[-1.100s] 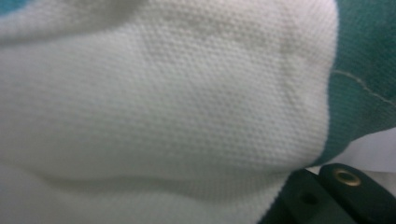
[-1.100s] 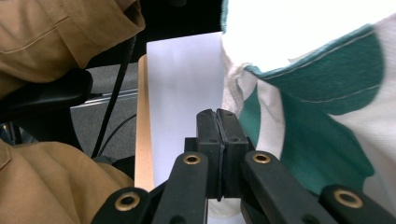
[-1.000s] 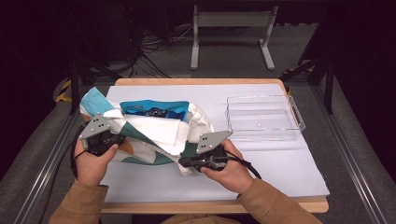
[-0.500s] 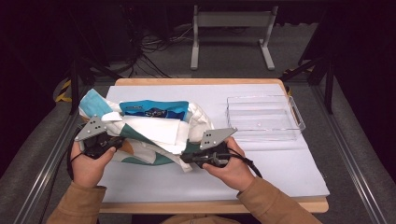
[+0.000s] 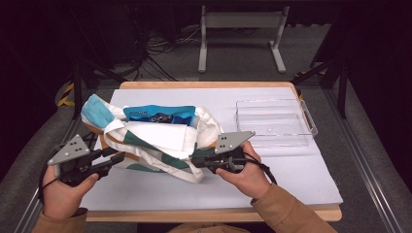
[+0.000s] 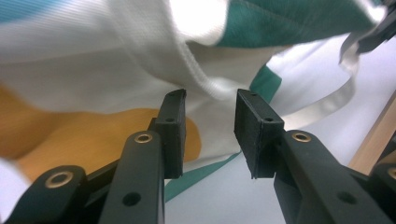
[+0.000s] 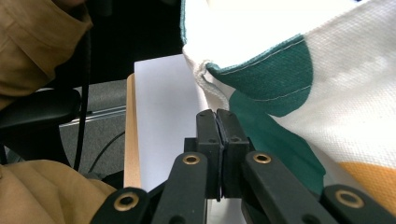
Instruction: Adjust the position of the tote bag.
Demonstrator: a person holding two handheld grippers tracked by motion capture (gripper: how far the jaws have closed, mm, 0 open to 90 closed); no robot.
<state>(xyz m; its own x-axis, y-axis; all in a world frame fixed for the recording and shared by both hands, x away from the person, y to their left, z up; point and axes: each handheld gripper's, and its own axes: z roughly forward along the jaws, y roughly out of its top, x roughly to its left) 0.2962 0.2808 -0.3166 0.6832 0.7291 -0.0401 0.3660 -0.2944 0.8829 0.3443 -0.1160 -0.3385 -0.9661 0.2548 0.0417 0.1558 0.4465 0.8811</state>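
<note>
A white tote bag (image 5: 160, 138) with teal and orange patches lies on the white tabletop, a blue packet (image 5: 160, 114) showing in its mouth. My left gripper (image 5: 115, 159) sits just off the bag's left side. Its jaws have just been opening and stand apart in the left gripper view (image 6: 208, 116), with the cloth (image 6: 140, 70) beyond them and nothing pinched. My right gripper (image 5: 194, 162) is at the bag's lower right corner, jaws pressed together (image 7: 217, 114). The bag's thin strap (image 6: 343, 63) runs up to its tips.
A clear plastic tray (image 5: 274, 121) stands at the right back of the table. The wooden table edge (image 5: 214, 213) runs along the front. A metal stand (image 5: 240, 34) and cables lie on the floor behind.
My left gripper has let go of the bag's cloth, opened, and drawn back to the left. The right gripper has stayed put and shut.
</note>
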